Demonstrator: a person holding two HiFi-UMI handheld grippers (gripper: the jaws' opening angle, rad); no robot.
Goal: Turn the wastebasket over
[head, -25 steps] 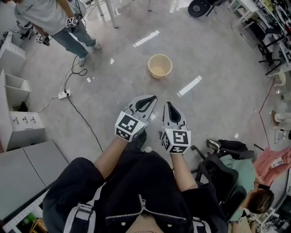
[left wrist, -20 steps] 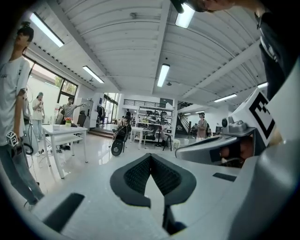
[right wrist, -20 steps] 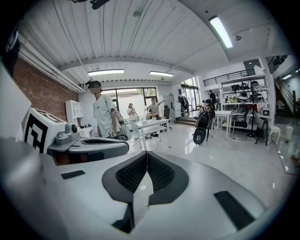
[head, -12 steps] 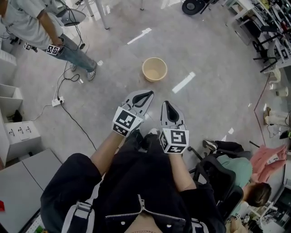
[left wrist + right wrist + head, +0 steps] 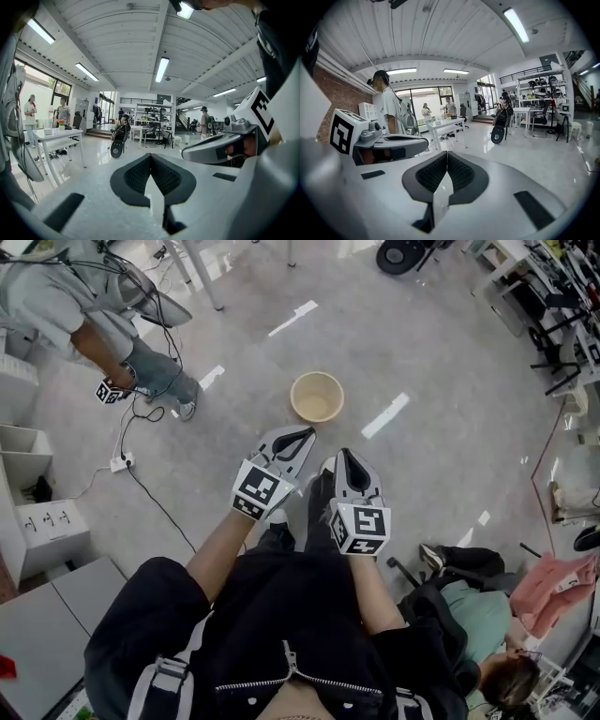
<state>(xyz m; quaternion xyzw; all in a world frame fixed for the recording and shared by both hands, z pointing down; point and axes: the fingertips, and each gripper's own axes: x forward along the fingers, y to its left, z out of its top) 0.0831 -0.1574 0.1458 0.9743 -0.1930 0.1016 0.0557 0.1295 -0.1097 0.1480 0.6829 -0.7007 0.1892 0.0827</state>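
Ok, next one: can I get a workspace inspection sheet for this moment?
Surface: grey glossy floor, streaked with light reflections.
Job's things: beige wastebasket upright, mouth up, on the floor ahead of both grippers, untouched.
Clutter: pink cloth lower right; white cabinets at left.
Grippers: left gripper and right gripper side by side, jaws together, nothing between them.
Cables: white power strip with a black cable trailing across the floor.
Surroundings: standing person upper left, seated person lower right.

The gray floor point(image 5: 441, 343) was shiny. Long lights point(image 5: 161, 69) glowed on the white ceiling point(image 5: 122, 42). A white table point(image 5: 60, 134) stood by windows point(image 5: 42, 91).
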